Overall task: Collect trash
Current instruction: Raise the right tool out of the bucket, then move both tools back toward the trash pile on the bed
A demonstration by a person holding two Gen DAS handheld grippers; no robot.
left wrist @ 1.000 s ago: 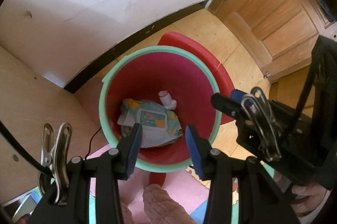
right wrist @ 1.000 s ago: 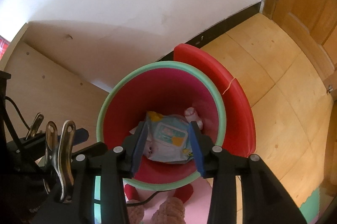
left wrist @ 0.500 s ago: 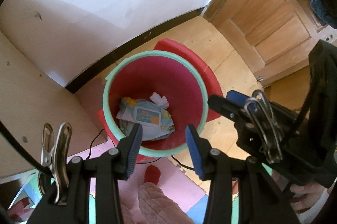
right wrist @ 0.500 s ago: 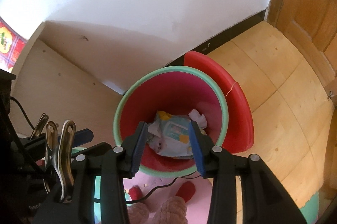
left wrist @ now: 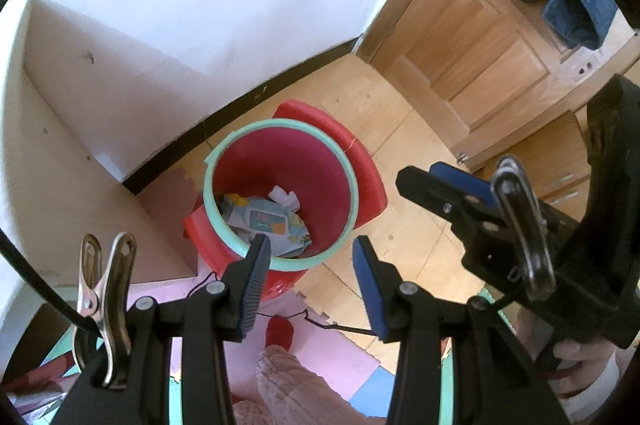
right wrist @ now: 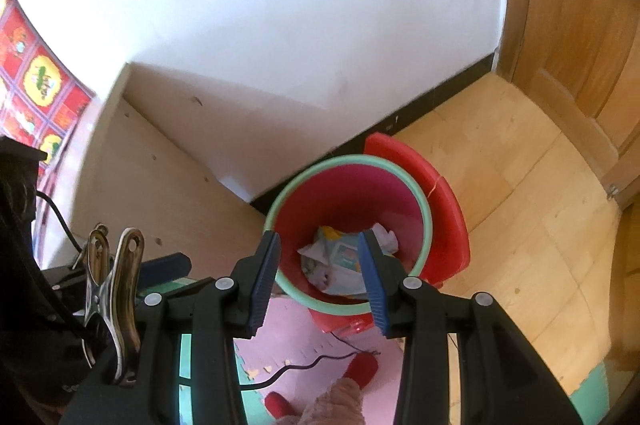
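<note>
- Trash, item one: wipes packet [left wrist: 267, 221], pale blue-green soft pack with a printed label, lying at the bottom of the bin, slightly crumpled, label side up.
- Trash, item two: crumpled white tissue [left wrist: 285, 196], just beside the packet on its far side, touching or nearly touching it; also inside the bin.
- Bin [left wrist: 224, 225]: red bucket with a mint-green rim, upright on the wooden floor near the black skirting board, its red lid [left wrist: 360, 161] hinged back behind it. A pale wooden cabinet side stands to its left; a foam floor mat [right wrist: 304, 353] in pink, green and blue lies just in front of it.
- Left tongs [left wrist: 310, 275]: blue pads apart, nothing between them; pointed steeply down, above and in front of the bin, clear of the rim.
- Right tongs [right wrist: 318, 279]: blue pads apart, empty; the packet shows between them only by line of sight, well below. The right tool is also visible at the right edge of the left view, held by a hand [left wrist: 576, 365].
- Step in hand, judged: deposit appears done, as both pieces lie in the bin and neither tool carries anything; this reads as the clearing-away stage after a drop.
- Next move, judged: search the floor and mat for further litter; none is plainly visible here. A thin black cord [left wrist: 328, 325] trails across the mat and should be avoided on any low reach. If nothing remains, the lid may want closing.
</note>
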